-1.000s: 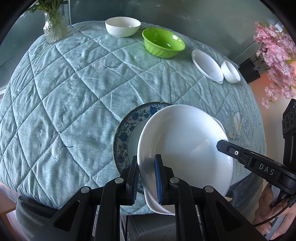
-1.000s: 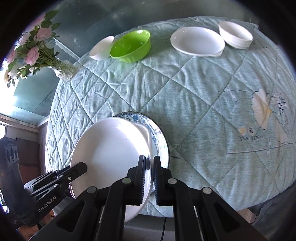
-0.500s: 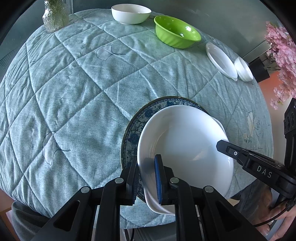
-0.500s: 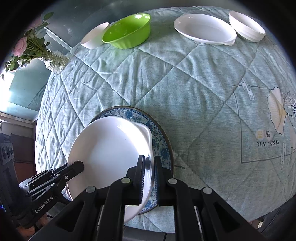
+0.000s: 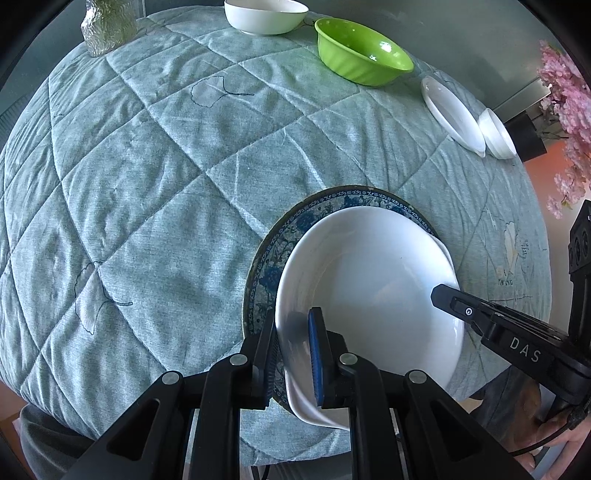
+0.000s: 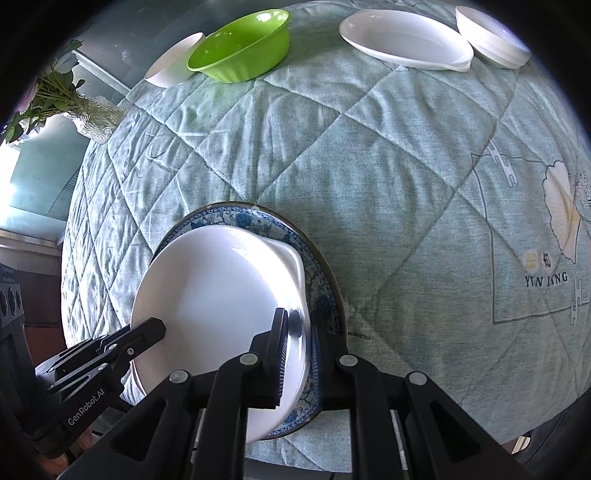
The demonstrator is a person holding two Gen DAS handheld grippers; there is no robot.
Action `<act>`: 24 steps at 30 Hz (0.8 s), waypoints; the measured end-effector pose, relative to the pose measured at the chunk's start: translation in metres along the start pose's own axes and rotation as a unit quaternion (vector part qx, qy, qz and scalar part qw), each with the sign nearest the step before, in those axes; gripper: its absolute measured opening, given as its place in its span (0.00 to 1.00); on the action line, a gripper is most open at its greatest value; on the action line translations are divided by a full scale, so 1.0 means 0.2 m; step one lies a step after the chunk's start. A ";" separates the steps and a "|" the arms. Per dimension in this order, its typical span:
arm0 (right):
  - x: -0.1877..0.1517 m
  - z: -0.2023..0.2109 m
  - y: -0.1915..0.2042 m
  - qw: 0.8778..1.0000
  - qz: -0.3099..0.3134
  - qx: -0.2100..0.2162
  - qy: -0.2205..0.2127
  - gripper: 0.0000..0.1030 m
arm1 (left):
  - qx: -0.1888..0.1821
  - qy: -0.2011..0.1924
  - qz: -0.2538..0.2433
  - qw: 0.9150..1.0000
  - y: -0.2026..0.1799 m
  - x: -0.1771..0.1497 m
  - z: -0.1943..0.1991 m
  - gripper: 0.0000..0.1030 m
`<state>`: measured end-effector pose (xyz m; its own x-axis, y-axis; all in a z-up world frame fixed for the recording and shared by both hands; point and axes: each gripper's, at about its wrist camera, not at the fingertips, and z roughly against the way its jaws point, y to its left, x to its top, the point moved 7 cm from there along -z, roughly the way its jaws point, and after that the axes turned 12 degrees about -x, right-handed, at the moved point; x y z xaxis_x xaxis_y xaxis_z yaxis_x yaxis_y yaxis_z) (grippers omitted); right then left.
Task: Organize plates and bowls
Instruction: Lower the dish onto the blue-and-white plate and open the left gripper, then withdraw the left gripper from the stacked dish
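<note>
A white plate (image 5: 373,288) lies on or just over a blue-patterned plate (image 5: 280,251) near the table's front edge; contact between them cannot be told. My left gripper (image 5: 295,354) is shut on the white plate's near rim. My right gripper (image 6: 299,354) grips its right rim, and the blue plate's edge (image 6: 325,295) shows beside the outer finger. The white plate (image 6: 221,295) fills the near left of the right wrist view. Each gripper shows in the other's view.
A quilted teal cloth (image 5: 147,166) covers the round table. At the back stand a white bowl (image 5: 266,16), a green bowl (image 5: 364,55), a white oval dish (image 5: 452,110), small stacked white bowls (image 5: 496,134) and a glass vase (image 5: 107,22). Pink flowers (image 5: 569,110) stand right.
Both grippers have lowered the white plate and carried it forward over the blue plate. The right gripper's jaws now stand a little wider around the rims.
</note>
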<state>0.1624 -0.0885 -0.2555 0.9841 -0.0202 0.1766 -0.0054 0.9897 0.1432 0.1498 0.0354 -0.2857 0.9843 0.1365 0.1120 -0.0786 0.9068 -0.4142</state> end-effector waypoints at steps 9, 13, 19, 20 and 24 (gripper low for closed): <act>0.01 0.02 0.02 1.000 0.015 -0.007 -0.013 0.23 | -0.004 0.002 0.002 1.000 0.01 -0.01 0.00 0.12; 0.01 0.08 0.04 0.999 0.035 -0.005 -0.030 0.43 | -0.007 -0.025 0.001 1.000 0.00 0.01 0.08 0.20; 0.01 0.21 0.05 0.994 0.066 -0.014 -0.082 0.61 | 0.037 -0.108 -0.045 0.992 -0.05 0.05 0.34 0.79; 0.01 0.23 0.04 0.994 0.071 -0.014 -0.087 0.61 | 0.040 -0.118 -0.054 0.991 -0.07 0.05 0.37 0.79; -0.02 0.25 0.03 0.992 0.093 -0.019 -0.085 0.28 | 0.020 -0.105 -0.059 0.992 -0.10 0.03 0.41 0.69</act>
<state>0.1493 -0.0901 -0.2058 0.9227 0.1438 0.3577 -0.1747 0.9830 0.0556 0.1442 0.0510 -0.2032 0.9325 0.1045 0.3458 0.0252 0.9361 -0.3510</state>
